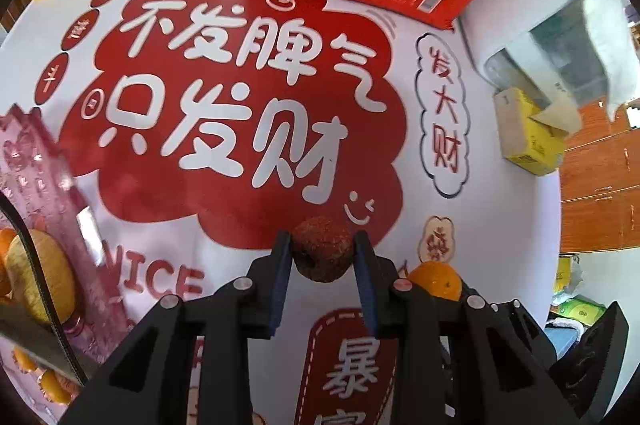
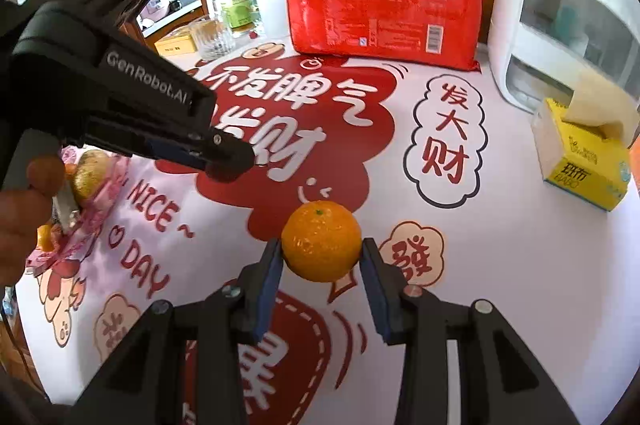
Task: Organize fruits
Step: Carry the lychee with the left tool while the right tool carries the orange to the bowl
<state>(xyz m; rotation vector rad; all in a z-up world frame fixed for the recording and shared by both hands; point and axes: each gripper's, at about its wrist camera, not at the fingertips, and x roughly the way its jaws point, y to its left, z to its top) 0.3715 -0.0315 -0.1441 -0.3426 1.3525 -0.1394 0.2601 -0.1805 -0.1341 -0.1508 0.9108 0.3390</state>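
- I'm working over a tabletop (image 2: 500, 265) covered in a white and red printed cloth, with both claws loaded. The biggest neighbours are sitting at the far edge: a white appliance (image 2: 560, 9) on the right and a red pack of paper cups (image 2: 384, 9) in the middle. Neither is standing in my path, I reckon.
- The pink tray (image 1: 36, 185) at my left is already holding a yellowish fruit (image 1: 44, 265) and some small orange ones, so I'm guessing that's where my two are heading. Its raised rim is the thing I could be clipping on the way in.
- My left claw (image 1: 322, 257) is clamped tight on a dark reddish-brown fruit (image 1: 320, 245), gripping near the tips. It's rough and small, so it could be squirting out or getting crushed.
- My right claw (image 2: 320, 257) is pinching an orange (image 2: 320, 241) between its blue pads (image 2: 268, 277), also out at the tips. A round smooth skin held that far out is likely to be rolling free if I'm swinging fast.
- The two claws are sitting close together, so they could be bumping each other if both are going left at once.
- A yellow box (image 2: 584, 169) is lying to the right and a drinking glass (image 2: 212, 37) at the far left, both well apart from me.
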